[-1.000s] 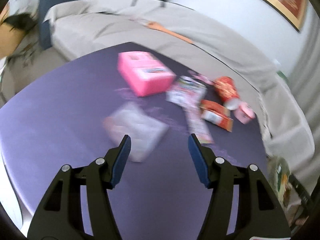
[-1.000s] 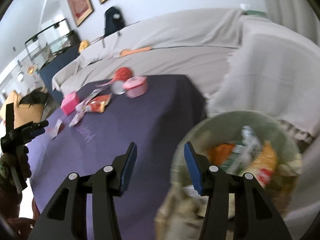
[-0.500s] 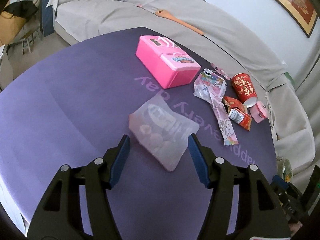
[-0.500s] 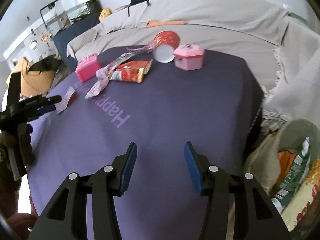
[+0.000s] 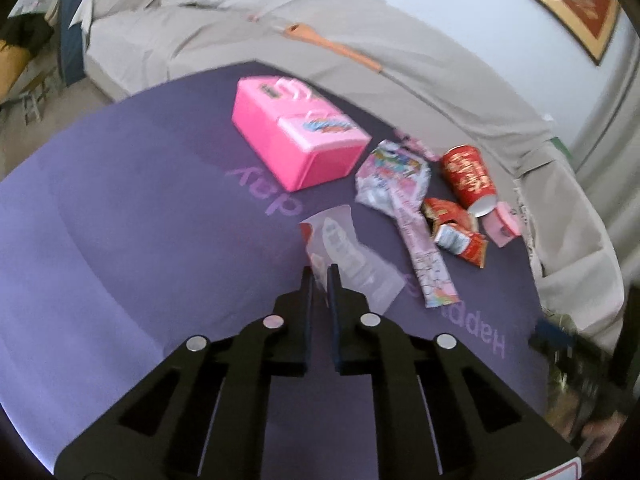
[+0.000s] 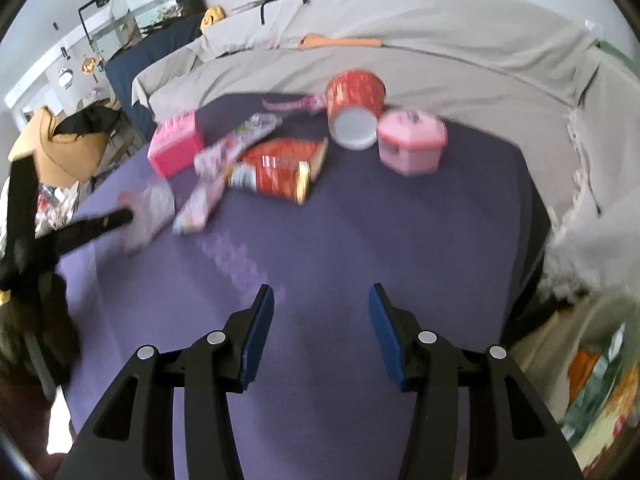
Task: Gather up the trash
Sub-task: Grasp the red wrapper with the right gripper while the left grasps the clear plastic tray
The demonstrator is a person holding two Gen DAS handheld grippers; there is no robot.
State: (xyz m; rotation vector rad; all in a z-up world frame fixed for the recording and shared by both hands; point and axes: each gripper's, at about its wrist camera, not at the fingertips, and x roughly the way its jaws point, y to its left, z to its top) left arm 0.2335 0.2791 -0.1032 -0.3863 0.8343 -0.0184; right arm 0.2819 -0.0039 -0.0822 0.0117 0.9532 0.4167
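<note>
Pinched near-edge in the left gripper: clear plastic wrapper. Best lifted slowly, straight up; right gripper spread, empty.

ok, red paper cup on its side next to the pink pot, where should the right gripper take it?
Take the red cup across its round wall, from above. It lies on its side with the white base facing the right gripper. The pink pot crowds its right side, so stay near the base.

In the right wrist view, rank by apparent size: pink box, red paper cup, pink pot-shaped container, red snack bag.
1. red snack bag
2. red paper cup and pink pot-shaped container: look alike, no ranking
3. pink box, though it lies farther off
</note>
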